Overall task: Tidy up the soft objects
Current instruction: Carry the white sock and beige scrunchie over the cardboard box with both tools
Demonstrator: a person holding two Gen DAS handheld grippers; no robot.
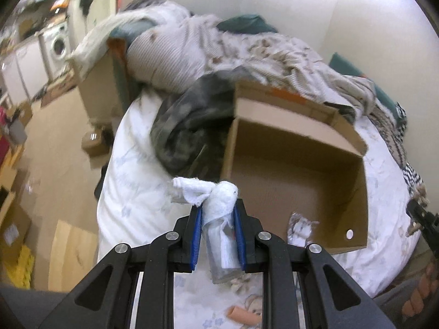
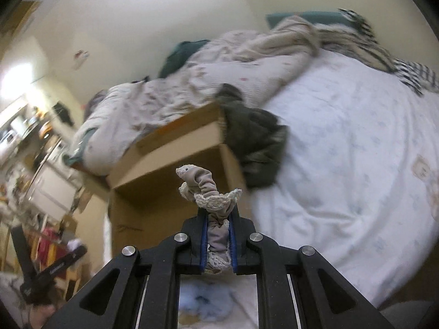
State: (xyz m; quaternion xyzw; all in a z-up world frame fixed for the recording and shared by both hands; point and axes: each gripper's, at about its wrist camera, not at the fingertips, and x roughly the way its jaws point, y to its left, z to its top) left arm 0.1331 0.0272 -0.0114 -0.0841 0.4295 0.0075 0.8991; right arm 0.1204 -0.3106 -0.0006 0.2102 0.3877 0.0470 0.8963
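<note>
In the left wrist view my left gripper (image 1: 218, 213) is shut on a white soft bird-shaped toy (image 1: 219, 200) wrapped in clear plastic, held above the bed just in front of an open cardboard box (image 1: 296, 170). In the right wrist view my right gripper (image 2: 218, 216) is shut on a beige scrunchie with a crochet lace edge (image 2: 205, 189), held near the same box (image 2: 170, 164). The box lies on the white bedsheet (image 2: 343, 164).
A dark camouflage garment (image 1: 189, 126) lies against the box. A rumpled floral duvet (image 1: 208, 46) and striped cloth (image 2: 411, 74) sit behind. A crumpled wrapper (image 1: 300, 227) lies by the box. A blue fluffy item (image 2: 203, 301) lies under the right gripper. Boxes and a washing machine (image 1: 59, 45) stand beyond the bed.
</note>
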